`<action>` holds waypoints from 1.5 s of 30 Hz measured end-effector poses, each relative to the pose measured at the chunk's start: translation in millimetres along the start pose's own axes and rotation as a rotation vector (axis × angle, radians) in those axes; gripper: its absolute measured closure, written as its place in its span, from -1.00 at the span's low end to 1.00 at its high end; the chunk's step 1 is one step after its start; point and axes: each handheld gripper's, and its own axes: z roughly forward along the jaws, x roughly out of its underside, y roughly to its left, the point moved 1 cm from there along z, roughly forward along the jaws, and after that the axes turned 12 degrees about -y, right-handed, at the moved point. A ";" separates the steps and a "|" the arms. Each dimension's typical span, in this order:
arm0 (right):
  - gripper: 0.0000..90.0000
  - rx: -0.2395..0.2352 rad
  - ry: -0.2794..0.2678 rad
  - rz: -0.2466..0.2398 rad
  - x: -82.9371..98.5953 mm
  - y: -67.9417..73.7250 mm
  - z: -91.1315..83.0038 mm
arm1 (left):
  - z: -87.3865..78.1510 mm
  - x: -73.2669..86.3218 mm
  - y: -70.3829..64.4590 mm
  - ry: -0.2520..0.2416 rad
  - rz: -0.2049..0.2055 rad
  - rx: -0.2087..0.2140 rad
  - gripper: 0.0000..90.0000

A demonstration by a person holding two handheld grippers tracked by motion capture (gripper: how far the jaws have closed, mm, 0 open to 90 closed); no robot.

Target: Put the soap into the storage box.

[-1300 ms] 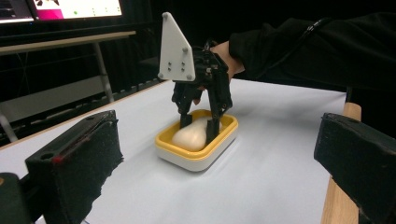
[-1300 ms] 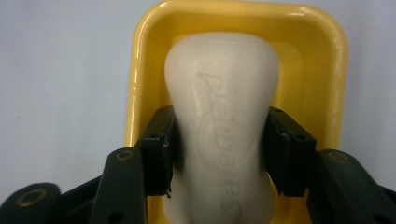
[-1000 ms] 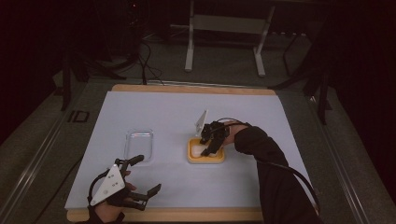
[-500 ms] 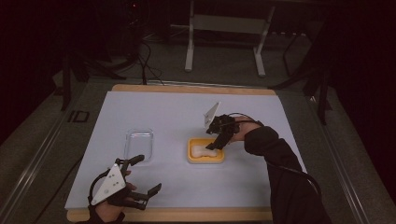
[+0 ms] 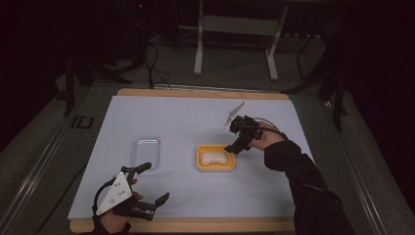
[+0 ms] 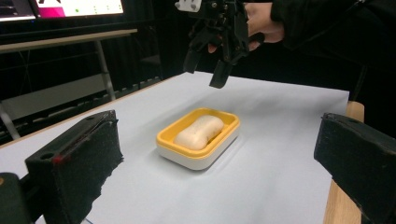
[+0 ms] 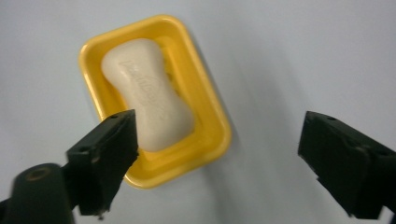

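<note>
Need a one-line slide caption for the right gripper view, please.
Open right hand-held gripper above a white soap bar lying in its yellow dish on the pale table cover.

Seen from above and behind, looking forward and down over the whole table (image 5: 161, 117). Low and level from the near left corner, facing across. Close overhead from the right, facing straight down. Shared by all: yellow soap dish (image 5: 216, 158) (image 6: 198, 138) (image 7: 159, 98).
</note>
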 end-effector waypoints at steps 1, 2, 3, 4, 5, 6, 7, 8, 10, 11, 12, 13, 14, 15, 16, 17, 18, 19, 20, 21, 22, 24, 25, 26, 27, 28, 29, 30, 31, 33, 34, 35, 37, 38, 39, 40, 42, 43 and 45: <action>-0.72 0.018 -0.012 0.014 2.9 -0.6 -1.2 | 0.1 0.1 0.0 0.001 0.001 0.001 -0.98; -0.69 0.046 -0.008 0.028 4.8 -1.2 -2.6 | 0.1 0.1 -0.1 0.002 0.001 0.001 -0.98; -0.69 0.066 -0.009 0.036 6.5 -1.1 -3.6 | 0.1 0.1 -0.2 0.001 0.001 0.001 -0.98; -0.69 0.083 -0.010 0.047 8.6 -1.0 -5.2 | 0.0 0.0 -0.1 0.002 0.000 0.001 -0.98; -0.69 0.089 -0.014 0.075 10.7 -1.1 -6.9 | -0.1 0.0 0.1 0.002 0.000 0.000 -0.98; -0.69 0.094 -0.026 0.095 13.0 -1.4 -8.8 | -0.2 0.0 0.3 0.002 0.001 0.000 -0.98; -0.69 0.103 -0.037 0.114 15.7 -0.7 -11.3 | -0.2 0.0 0.3 0.002 0.000 -0.001 -0.98; -0.69 0.115 -0.040 0.126 17.4 -0.1 -12.7 | -0.2 0.1 0.3 0.002 0.000 -0.002 -0.98; -0.69 0.149 -0.054 0.150 22.6 0.1 -16.2 | -0.1 0.1 0.2 0.004 0.001 -0.001 -0.98; -0.69 0.155 -0.054 0.155 24.3 0.2 -17.3 | 0.0 0.1 0.1 0.004 0.002 0.001 -0.98; -0.69 0.171 -0.053 0.171 26.7 0.3 -18.5 | -0.1 0.1 -0.2 0.003 0.002 0.000 -0.98; -0.69 0.182 -0.057 0.187 30.0 0.0 -20.5 | -0.1 0.1 -0.3 0.002 0.002 0.000 -0.98; -0.69 0.186 -0.067 0.196 31.9 0.2 -21.8 | -0.2 0.1 -0.4 0.002 0.001 0.000 -0.98; -0.69 0.190 -0.074 0.209 34.6 0.2 -23.8 | -0.4 0.0 -0.3 0.002 0.002 0.000 -0.98; -0.69 0.197 -0.075 0.220 36.9 1.0 -25.9 | -0.4 0.0 -0.2 0.002 0.002 0.000 -0.98; -0.69 0.211 -0.082 0.212 39.3 2.1 -28.0 | -0.2 0.1 -0.1 0.002 0.001 0.001 -0.98; -0.69 0.221 -0.092 0.211 41.6 3.3 -30.0 | 0.1 0.3 0.1 0.005 0.003 0.001 -0.98; -0.70 0.218 -0.097 0.223 44.5 4.8 -32.0 | 0.2 0.4 0.0 0.006 0.003 0.001 -0.98; -0.70 0.221 -0.102 0.225 46.3 5.6 -32.7 | 0.4 0.5 -0.2 0.007 0.003 0.002 -0.98; -0.70 0.221 -0.102 0.225 46.3 5.6 -32.7 | 0.4 0.5 -0.2 0.007 0.003 0.002 -0.98; -0.70 0.227 -0.104 0.227 48.7 6.9 -33.6 | 0.4 0.5 -0.2 0.007 0.003 0.002 -0.98; -0.71 0.264 -0.117 0.247 58.2 10.8 -36.1 | 0.2 0.4 -0.7 0.007 0.004 -0.001 -0.98; -0.71 0.275 -0.128 0.246 61.2 11.9 -37.1 | 0.1 0.4 -0.5 0.008 0.004 -0.001 -0.98; -0.71 0.288 -0.136 0.250 64.1 12.7 -38.1 | 0.1 0.4 -0.4 0.008 0.004 -0.001 -0.98; -0.71 0.296 -0.145 0.262 67.1 13.5 -39.2 | 0.2 0.5 -0.4 0.008 0.005 -0.002 -0.98; -0.71 0.295 -0.157 0.269 70.3 14.0 -40.4 | 0.3 0.6 -0.4 0.009 0.004 -0.001 -0.98; -0.71 0.298 -0.169 0.282 73.3 15.3 -41.7 | 0.4 0.7 -0.4 0.009 0.004 -0.001 -0.98; -0.71 0.307 -0.182 0.294 76.3 16.6 -42.9 | 0.5 0.7 -0.5 0.010 0.005 -0.001 -0.98; -0.71 0.312 -0.196 0.305 79.7 17.8 -44.3 | 0.5 0.7 -0.5 0.010 0.004 0.000 -0.98; -0.70 0.296 -0.230 0.338 86.6 20.8 -46.4 | 0.7 0.9 -0.4 0.010 0.003 0.000 -0.98; -0.70 0.290 -0.246 0.347 89.9 22.4 -46.9 | 0.7 0.9 -0.4 0.010 0.002 0.000 -0.98; -0.70 0.276 -0.249 0.345 92.9 24.1 -47.0 | 0.9 1.0 -0.4 0.011 0.003 0.000 -0.98; -0.70 0.293 -0.241 0.332 97.8 27.9 -47.3 | 1.0 1.0 -0.9 0.009 0.000 0.000 -0.98; -0.70 0.295 -0.242 0.335 100.1 29.4 -48.0 | 0.7 0.8 -0.8 0.009 0.003 -0.001 -0.98; -0.70 0.289 -0.252 0.344 102.1 31.0 -48.9 | 0.5 0.7 -0.8 0.009 0.002 -0.001 -0.98; -0.70 0.285 -0.260 0.354 103.9 32.7 -49.9 | 0.5 0.7 -0.7 0.010 0.002 -0.001 -0.98; -0.71 0.295 -0.269 0.358 107.6 36.1 -52.2 | 0.9 1.0 -0.7 0.009 -0.001 -0.001 -0.98; -0.71 0.300 -0.279 0.363 109.4 38.2 -53.4 | 0.9 1.0 -0.6 0.011 0.000 0.000 -0.98; -0.71 0.302 -0.279 0.368 113.0 40.9 -54.9 | 1.0 1.0 -1.1 0.011 -0.001 0.002 -0.98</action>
